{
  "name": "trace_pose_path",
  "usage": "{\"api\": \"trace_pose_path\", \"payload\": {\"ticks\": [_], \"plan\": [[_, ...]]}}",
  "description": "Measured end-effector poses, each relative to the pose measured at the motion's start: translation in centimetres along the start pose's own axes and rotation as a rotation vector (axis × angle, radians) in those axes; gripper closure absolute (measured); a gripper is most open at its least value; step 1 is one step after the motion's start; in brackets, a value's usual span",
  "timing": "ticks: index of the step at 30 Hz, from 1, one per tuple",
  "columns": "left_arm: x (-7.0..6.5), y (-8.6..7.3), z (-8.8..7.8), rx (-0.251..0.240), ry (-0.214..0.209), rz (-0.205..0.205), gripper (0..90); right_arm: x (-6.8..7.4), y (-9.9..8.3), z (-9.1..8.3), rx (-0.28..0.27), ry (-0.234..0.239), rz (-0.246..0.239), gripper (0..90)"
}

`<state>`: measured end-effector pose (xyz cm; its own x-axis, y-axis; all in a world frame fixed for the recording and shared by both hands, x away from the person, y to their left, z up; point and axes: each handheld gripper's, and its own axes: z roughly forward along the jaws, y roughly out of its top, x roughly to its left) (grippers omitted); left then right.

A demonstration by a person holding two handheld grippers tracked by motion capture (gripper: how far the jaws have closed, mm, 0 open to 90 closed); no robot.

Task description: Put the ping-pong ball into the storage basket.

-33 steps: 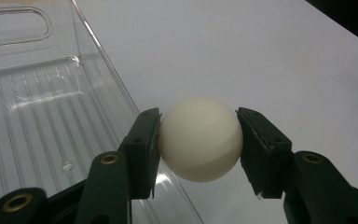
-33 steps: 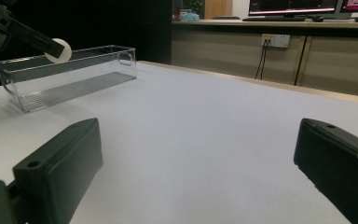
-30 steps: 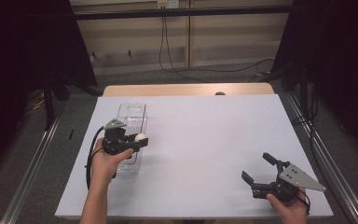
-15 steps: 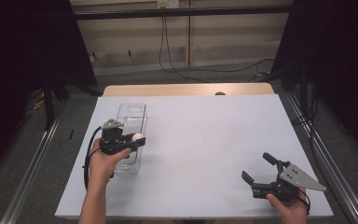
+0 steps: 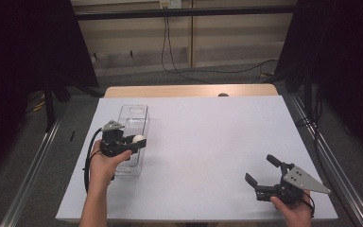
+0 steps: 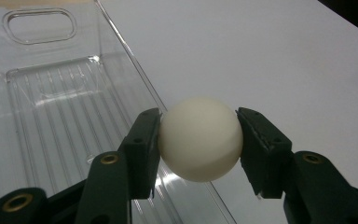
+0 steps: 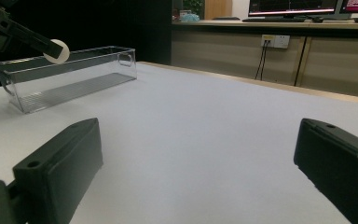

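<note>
Left gripper view, entry one: left gripper (image 6: 200, 149), jaws clamped on a white ball (image 6: 200, 144), one pad on each side of it. Ball sits above the near long wall of a clear plastic bin (image 6: 51, 116), partly over the ribbed floor, partly over the white table (image 6: 270, 56).

High view, same item: left gripper (image 5: 139, 140) holds the ball (image 5: 138, 139) over the right-hand edge of the bin (image 5: 134, 112), clear of the floor of the bin.

Change against the two earlier high views: hardly any. Hand, ball and bin keep nearly the same places; grip unchanged. Reading: a pause at the rim, with the ball neither lowered nor released; placement into the bin looks like the step pending.

Right gripper (image 5: 264, 176): jaws wide apart, nothing between them, resting low near the front right corner of the table (image 5: 208, 142), well apart from the bin. Unmoved against the earlier views.
</note>
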<state>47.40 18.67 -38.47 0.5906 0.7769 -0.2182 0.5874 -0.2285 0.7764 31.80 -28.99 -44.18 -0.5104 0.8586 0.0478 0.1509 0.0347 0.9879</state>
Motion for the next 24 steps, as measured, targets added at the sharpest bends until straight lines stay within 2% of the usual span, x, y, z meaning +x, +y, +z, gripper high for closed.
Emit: {"api": "trace_pose_path", "payload": {"ticks": [2,3,14,18,21,24], "plan": [[0.16,0.01,-0.15,0.007,0.001,0.012,51.1,-0.01,-0.01,0.01,0.000,0.000,0.000,0.6],[0.11,0.00,-0.13,-0.003,0.003,-0.002,51.2,-0.01,-0.01,0.01,0.000,0.000,-0.001,0.7],[0.33,0.00,-0.45,-0.014,0.010,-0.007,51.1,-0.01,-0.01,0.02,0.001,0.002,-0.004,0.7],[0.54,0.04,-0.71,-0.007,0.005,0.007,51.1,0.02,-0.01,0.01,0.003,0.000,-0.005,0.7],[0.45,0.10,-0.81,-0.016,0.012,0.001,51.2,0.00,-0.01,0.02,0.002,0.002,-0.005,0.7],[0.50,0.17,-0.97,-0.009,0.031,0.014,51.1,0.01,-0.01,0.04,0.000,0.000,-0.003,0.7]]}}
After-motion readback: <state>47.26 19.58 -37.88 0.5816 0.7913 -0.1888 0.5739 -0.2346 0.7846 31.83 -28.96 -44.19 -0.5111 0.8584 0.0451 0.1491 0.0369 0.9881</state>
